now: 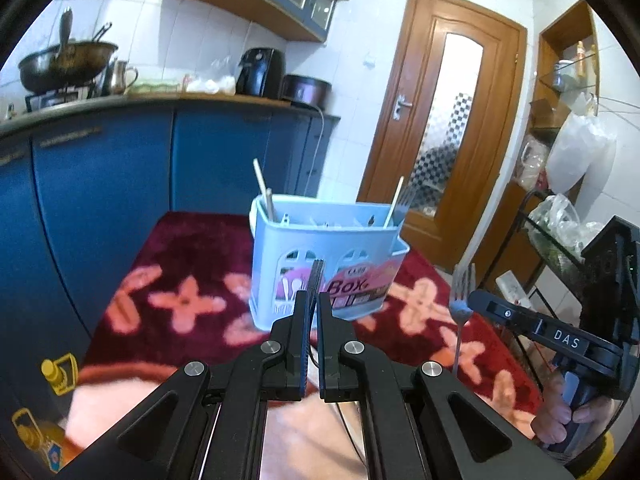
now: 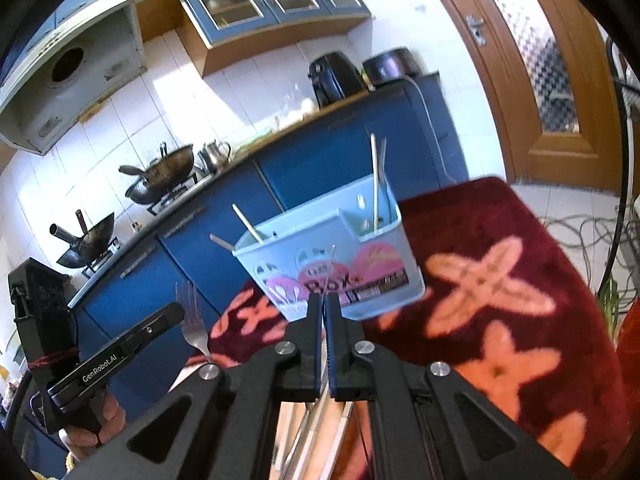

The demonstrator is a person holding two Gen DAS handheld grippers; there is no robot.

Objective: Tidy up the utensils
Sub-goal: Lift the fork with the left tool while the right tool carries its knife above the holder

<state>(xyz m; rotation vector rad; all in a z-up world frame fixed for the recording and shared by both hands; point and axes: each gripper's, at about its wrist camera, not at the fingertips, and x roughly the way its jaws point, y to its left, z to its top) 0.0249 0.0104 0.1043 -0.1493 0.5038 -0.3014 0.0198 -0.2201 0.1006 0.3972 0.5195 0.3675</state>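
Note:
A pale blue utensil box (image 1: 324, 264) stands on a dark red flowered cloth (image 1: 188, 260); it also shows in the right wrist view (image 2: 332, 264). Chopsticks (image 1: 262, 188) and a fork stick up out of it. My left gripper (image 1: 314, 300) is shut on a fork, seen edge-on between its fingers and seen flat in the right wrist view (image 2: 194, 326). My right gripper (image 2: 325, 304) is shut on another fork, seen flat in the left wrist view (image 1: 462, 300). Both are held upright in front of the box.
Blue kitchen cabinets (image 1: 120, 168) run behind the cloth, with woks (image 2: 164, 174) on the counter. A wooden door (image 1: 444, 112) stands at the right. A wire rack with bags (image 1: 560, 216) is at the far right. Cables (image 2: 576, 228) lie on the floor.

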